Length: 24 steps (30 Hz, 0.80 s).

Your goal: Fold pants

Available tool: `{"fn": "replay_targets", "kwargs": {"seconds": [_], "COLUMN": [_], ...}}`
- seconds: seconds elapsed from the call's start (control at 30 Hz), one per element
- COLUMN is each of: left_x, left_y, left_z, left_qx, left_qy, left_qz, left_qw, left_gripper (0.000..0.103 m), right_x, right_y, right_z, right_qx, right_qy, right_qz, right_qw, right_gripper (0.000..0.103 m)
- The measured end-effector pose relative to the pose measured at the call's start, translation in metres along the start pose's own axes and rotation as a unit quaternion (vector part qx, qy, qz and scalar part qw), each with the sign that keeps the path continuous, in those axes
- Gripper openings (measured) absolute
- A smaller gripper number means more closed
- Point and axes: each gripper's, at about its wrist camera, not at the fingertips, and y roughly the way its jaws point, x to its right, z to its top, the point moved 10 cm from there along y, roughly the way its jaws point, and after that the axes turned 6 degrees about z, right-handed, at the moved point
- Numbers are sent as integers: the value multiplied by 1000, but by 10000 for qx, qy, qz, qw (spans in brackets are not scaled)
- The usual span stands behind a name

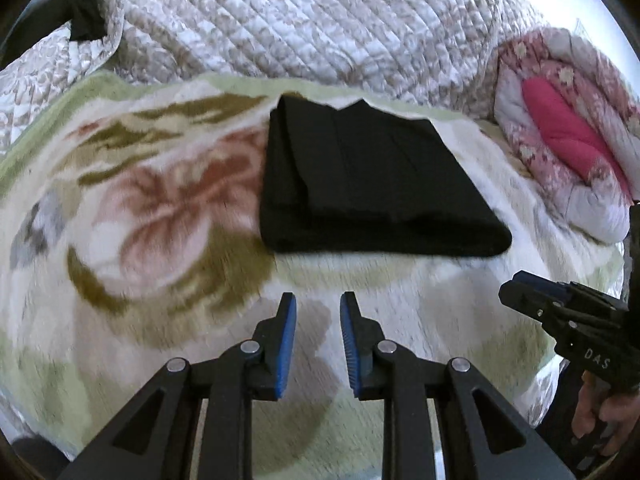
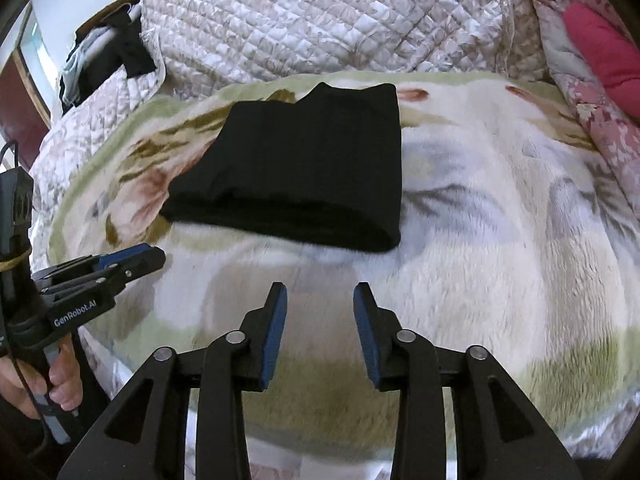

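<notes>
The black pants (image 1: 372, 184) lie folded into a flat rectangle on a fleecy floral blanket (image 1: 160, 208); the right wrist view shows the same pants (image 2: 304, 168) ahead and slightly left. My left gripper (image 1: 318, 304) hovers over bare blanket just short of the fold's near edge, its blue pads a small gap apart with nothing between them. My right gripper (image 2: 320, 294) is open wider, likewise empty, in front of the pants' near edge. Each gripper appears in the other's view: the right gripper (image 1: 520, 284) at the right margin, the left gripper (image 2: 152, 258) at the left margin.
A quilted white bedspread (image 1: 312, 20) rises behind the blanket. A pink and white rolled duvet (image 1: 568, 132) lies at the right. Dark clothes (image 2: 132, 52) hang at the far left. A person's hand (image 2: 60, 368) holds the left gripper's handle.
</notes>
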Motion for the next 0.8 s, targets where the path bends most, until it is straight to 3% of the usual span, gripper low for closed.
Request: {"fn": "replay_targets", "kwargs": {"seconds": [0.07,0.43,0.67,0.8], "left_x": [2,1,0,0], "left_y": [-2,7,21,21], "left_z": [-6,3,2,1], "left_qx": [-24,90,125,197], "left_qy": [45,215,237,244], "left_qz": [25,340,407,403], "left_qw": [10000,9992,9988,9987], "left_gripper": [25,32,43,45], "right_x": [-3,7,3,3], "right_y": [-2,9,29,32], "right_z": [-4,1,-3,-2], "right_qx": [0,-56,-173,-201], "right_qy": [-31,-156,-412,-363], "right_qz": [1,-266,-393,-467], "right_qw": [10000,9995,9982,9980], "right_gripper": [50,51,71,75]}}
